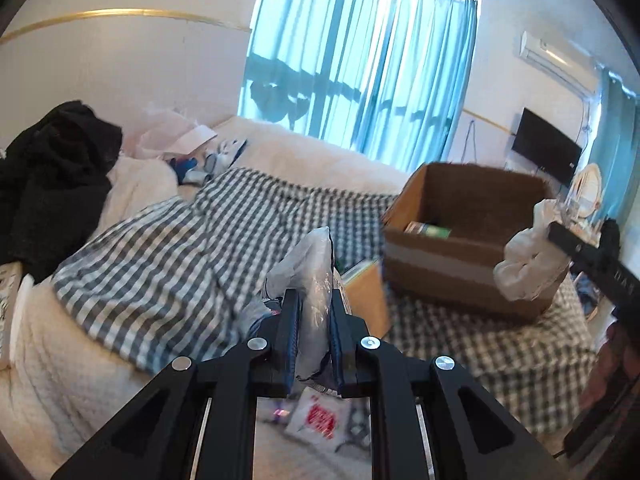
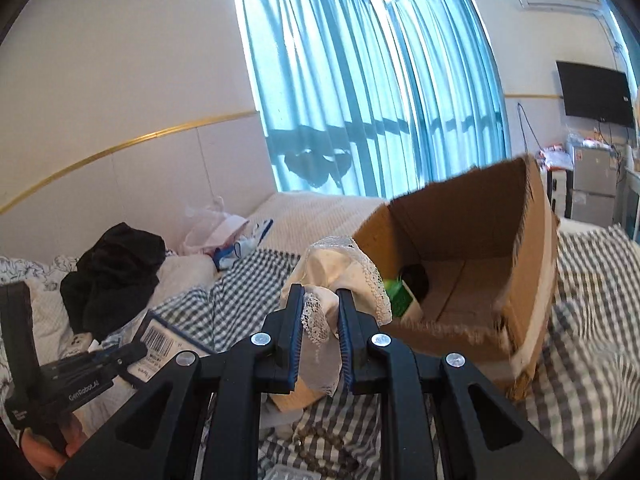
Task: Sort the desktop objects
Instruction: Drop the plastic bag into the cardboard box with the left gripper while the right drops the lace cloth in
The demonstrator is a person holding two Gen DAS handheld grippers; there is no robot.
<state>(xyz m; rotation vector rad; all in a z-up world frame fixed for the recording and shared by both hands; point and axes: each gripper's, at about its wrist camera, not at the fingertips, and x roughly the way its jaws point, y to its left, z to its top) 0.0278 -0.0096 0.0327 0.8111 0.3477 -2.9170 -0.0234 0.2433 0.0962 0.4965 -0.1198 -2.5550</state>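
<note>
My left gripper [image 1: 315,300] is shut on a clear plastic bag [image 1: 316,276] and holds it above the checked blanket [image 1: 160,256], left of the open cardboard box [image 1: 472,236]. My right gripper [image 2: 319,300] is shut on a cream lace-trimmed cloth [image 2: 340,268] and holds it just left of the box [image 2: 480,248]. In the left wrist view the right gripper [image 1: 552,232] and its cloth [image 1: 528,256] hang at the box's right front corner. In the right wrist view the left gripper [image 2: 132,354] shows at the lower left with the barcoded bag [image 2: 160,340]. A green item [image 2: 402,298] lies inside the box.
A black garment [image 1: 52,184] and white bags [image 1: 176,136] lie at the bed's far side by the wall. A bead bracelet [image 2: 320,444] and a red-printed packet [image 1: 316,420] lie on the blanket below the grippers. A brown card piece [image 1: 368,300] leans by the box.
</note>
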